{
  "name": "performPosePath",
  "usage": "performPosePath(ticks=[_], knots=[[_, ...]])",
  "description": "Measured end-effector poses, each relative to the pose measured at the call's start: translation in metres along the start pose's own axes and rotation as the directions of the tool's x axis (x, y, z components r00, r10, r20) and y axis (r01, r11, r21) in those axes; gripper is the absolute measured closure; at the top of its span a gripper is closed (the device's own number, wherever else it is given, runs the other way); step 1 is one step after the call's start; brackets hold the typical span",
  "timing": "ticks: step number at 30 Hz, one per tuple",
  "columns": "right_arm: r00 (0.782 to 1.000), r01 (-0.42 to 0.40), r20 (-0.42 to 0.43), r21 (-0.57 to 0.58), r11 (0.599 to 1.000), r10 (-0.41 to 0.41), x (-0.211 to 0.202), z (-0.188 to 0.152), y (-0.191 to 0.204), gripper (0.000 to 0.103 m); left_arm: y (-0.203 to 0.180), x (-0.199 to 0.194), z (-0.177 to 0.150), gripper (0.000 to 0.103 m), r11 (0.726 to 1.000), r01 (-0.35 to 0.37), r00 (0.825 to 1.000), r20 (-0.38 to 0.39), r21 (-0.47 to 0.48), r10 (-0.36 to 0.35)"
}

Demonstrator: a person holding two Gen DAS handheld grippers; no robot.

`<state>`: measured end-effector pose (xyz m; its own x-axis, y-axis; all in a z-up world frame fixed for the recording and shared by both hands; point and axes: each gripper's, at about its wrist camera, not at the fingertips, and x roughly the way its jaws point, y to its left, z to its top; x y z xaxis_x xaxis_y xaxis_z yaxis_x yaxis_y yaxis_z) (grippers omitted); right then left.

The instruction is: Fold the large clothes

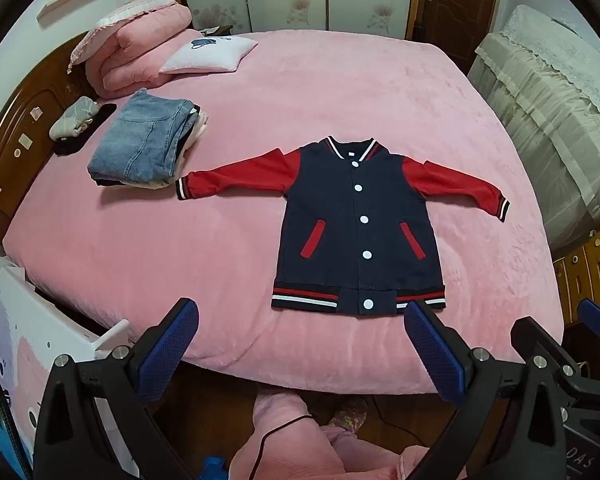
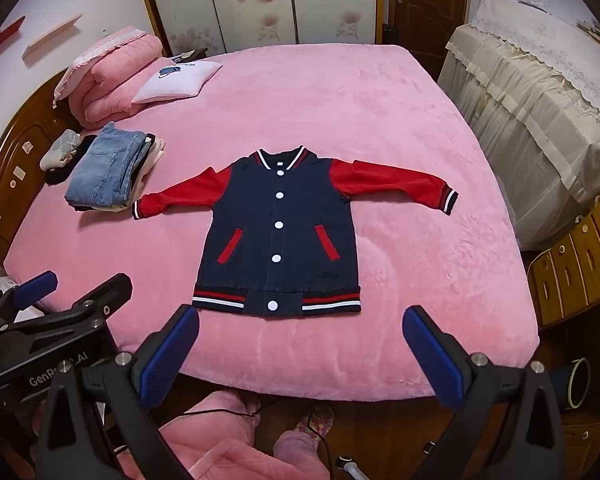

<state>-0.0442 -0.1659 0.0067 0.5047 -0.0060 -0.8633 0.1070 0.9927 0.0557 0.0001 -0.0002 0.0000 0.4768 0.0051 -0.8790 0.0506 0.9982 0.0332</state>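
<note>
A bed point(image 1: 340, 92) covered by a pink plush blanket carries all items shown. A navy varsity jacket point(image 1: 356, 228) with red sleeves lies flat and face up near the bed's near edge, buttoned, collar toward the far edge, striped hem toward the near edge; both sleeves extend outward toward the left and right edges, and five white snap buttons run down the placket. In the right wrist view the same jacket point(image 2: 280, 232) sits slightly left of centre. A folded pink quilt point(image 1: 140, 48) occupies the far left corner by the wooden headboard point(image 1: 16, 148). A stack of folded clothes topped by folded jeans point(image 1: 140, 144) lies along the left edge; the jacket's left-edge cuff ends just beside this stack. A white cushion point(image 1: 210, 54) with a blue motif rests beside the quilt. A small grey bundle point(image 1: 74, 118) lies between the jeans and the headboard. The left gripper point(image 1: 300, 336) hangs over the near edge with its blue-padded jaws spread wide, holding nothing, apart from the jacket hem. The right gripper point(image 2: 300, 340) is likewise spread wide and empty above the near edge, its fingertips short of the hem.
</note>
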Motion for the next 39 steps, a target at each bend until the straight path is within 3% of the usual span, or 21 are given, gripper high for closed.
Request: performPosePath(ticks=[28,39], knots=[[1.000,-0.006,0.001,-0.004,1.000,0.006,-0.001,0.003,-0.007,0.001,-0.012,-0.003,0.003,0.001,1.000,-0.017,1.000,0.007,0.019,0.017],[1.000,-0.017,0.011,-0.021,1.000,0.017,-0.008,-0.007,-0.017,0.001,-0.013,-0.012,-0.015,0.001,1.000,-0.027,1.000,-0.010,0.007,0.027]])
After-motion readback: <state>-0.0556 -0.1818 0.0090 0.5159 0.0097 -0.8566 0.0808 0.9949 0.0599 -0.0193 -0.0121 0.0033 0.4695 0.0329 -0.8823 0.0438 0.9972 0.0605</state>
